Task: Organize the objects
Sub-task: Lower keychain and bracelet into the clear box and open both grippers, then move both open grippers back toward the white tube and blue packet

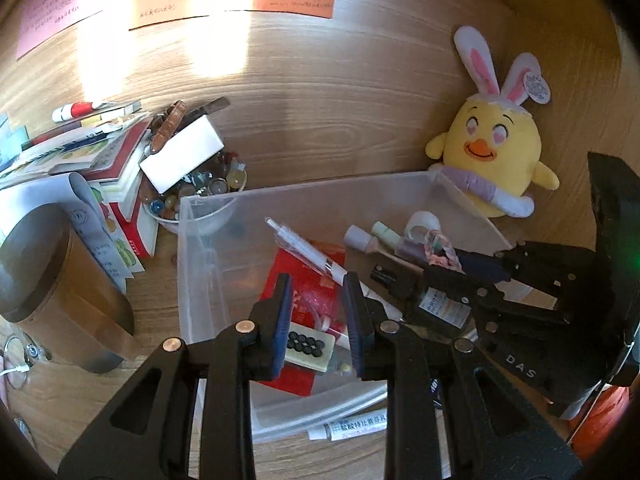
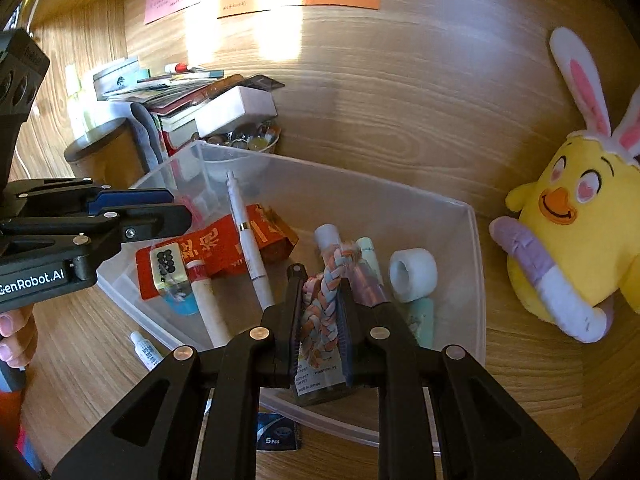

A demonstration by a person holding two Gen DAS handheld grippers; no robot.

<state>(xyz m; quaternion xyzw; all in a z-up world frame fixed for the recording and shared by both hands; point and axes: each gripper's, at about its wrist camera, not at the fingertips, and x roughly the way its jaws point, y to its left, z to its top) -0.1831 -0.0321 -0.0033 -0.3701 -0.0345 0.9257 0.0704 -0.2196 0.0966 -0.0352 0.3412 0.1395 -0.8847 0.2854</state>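
My right gripper (image 2: pixel 320 312) has its jaws clamped on a braided cord (image 2: pixel 326 300) in pink, orange and grey; its paper tag reads "MADE IN JAPAN". It hangs over the clear plastic bin (image 2: pixel 476 264) on the wooden table (image 2: pixel 88 344). My left gripper (image 1: pixel 316 316) hovers over the same bin with its jaws slightly apart and nothing pinched; directly below them lies a mahjong tile (image 1: pixel 306 346) with black dots, resting on a red packet (image 1: pixel 316 280) with gold characters. I read "GenRobot.AI" on the left gripper's side and "DAS" on the right. A white pen (image 2: pixel 248 240), a tape roll (image 2: pixel 412 274) and small tubes lie in the bin. Beside it sits a yellow plush chick (image 2: pixel 580 232). A dark packet under the bin's edge reads "5 PCS".
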